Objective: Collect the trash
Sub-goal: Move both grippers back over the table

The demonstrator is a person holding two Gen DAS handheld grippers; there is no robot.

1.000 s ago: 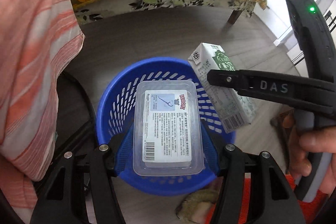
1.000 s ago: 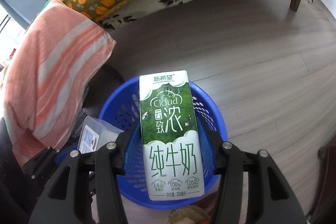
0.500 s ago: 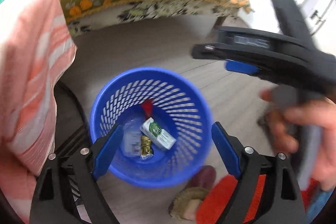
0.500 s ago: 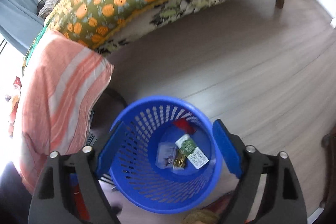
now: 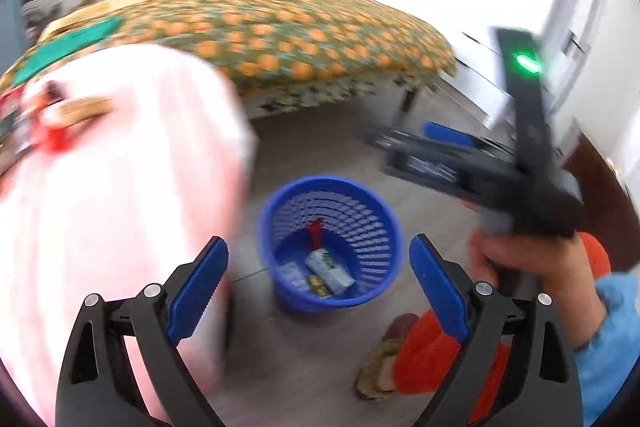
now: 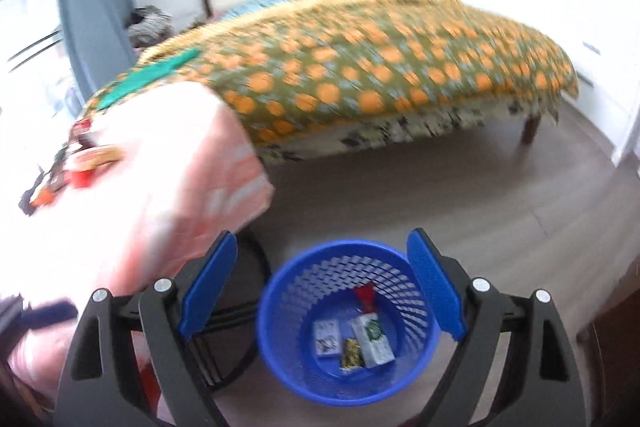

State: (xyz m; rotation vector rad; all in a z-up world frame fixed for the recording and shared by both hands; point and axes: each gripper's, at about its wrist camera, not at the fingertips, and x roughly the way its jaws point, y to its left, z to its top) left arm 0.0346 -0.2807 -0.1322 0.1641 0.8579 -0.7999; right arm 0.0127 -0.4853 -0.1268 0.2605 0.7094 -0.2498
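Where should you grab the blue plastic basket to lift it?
Probably the top rim of the blue plastic mesh basket, coming down from above. It stands upright with its mouth open, and one finger can go inside the thin wall, one outside.

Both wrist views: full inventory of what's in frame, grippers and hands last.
basket: one, blue, mesh-walled, on the floor below both grippers
milk carton: one, white and green, lying in the basket
clear plastic box: one, printed label, in the basket left of the carton
small wrapper: one, dark and yellow, between box and carton
red scrap: one, at the basket's far inner wall
striped cloth: one, pink and white, draped left of the basket
small items on cloth: several, red and tan, too blurred to name
bed: one, green cover with orange spots, behind
left gripper: blue pads, open, empty
right gripper: blue pads, open, empty
hand: one, holding the right gripper
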